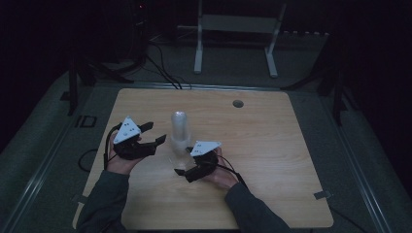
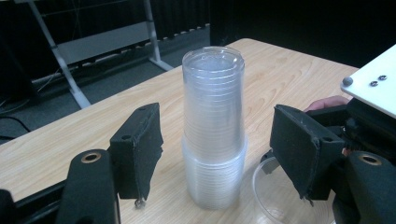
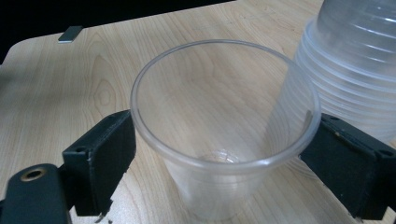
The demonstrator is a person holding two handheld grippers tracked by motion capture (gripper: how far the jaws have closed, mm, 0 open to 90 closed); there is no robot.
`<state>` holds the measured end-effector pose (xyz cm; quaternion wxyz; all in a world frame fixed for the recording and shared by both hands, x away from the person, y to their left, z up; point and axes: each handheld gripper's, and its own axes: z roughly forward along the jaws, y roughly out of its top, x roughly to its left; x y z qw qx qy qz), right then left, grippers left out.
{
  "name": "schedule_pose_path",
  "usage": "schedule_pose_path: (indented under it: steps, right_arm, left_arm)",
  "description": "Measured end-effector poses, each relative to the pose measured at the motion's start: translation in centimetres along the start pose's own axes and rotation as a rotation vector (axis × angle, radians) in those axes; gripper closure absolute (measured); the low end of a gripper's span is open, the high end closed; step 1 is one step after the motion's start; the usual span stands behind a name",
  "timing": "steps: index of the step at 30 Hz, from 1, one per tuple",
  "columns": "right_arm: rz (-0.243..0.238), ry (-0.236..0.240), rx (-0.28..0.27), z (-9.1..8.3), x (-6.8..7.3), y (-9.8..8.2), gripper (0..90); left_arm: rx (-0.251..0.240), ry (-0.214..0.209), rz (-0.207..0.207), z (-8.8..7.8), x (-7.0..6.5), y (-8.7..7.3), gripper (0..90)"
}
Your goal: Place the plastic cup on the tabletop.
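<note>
A tall stack of clear plastic cups [image 1: 180, 132] stands upright near the middle of the wooden table [image 1: 272, 160]. My left gripper [image 1: 156, 133] is just left of it. In the left gripper view the stack [image 2: 214, 126] sits between the two black jaws with a gap on each side, so the left gripper [image 2: 215, 163] is open. A single clear cup [image 3: 219, 140] stands mouth up on the table beside the stack's base [image 3: 355, 70]. My right gripper [image 3: 219, 154] brackets this cup [image 1: 178, 163], pads close beside its wall without squeezing it. The right gripper [image 1: 184, 164] is in front of the stack.
A round cable hole [image 1: 238, 103] is in the tabletop at the back. A white metal frame [image 1: 233, 29] stands on the floor behind the table, with cables [image 1: 160, 68] running beside it. A small tab [image 1: 321, 195] sticks out at the table's right front edge.
</note>
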<state>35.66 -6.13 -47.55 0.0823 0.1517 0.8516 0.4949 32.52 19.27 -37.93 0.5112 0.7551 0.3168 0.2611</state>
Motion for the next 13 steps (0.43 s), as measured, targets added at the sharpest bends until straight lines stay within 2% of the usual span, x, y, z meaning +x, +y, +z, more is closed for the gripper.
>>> schedule_pose_path:
  steps: [13]
  right_arm:
    - [0.001, 0.001, -0.008, -0.79, -0.11, -0.34, 10.6]
  left_arm:
    - [-0.002, 0.002, -0.001, 0.03, 0.02, 0.0, 34.3]
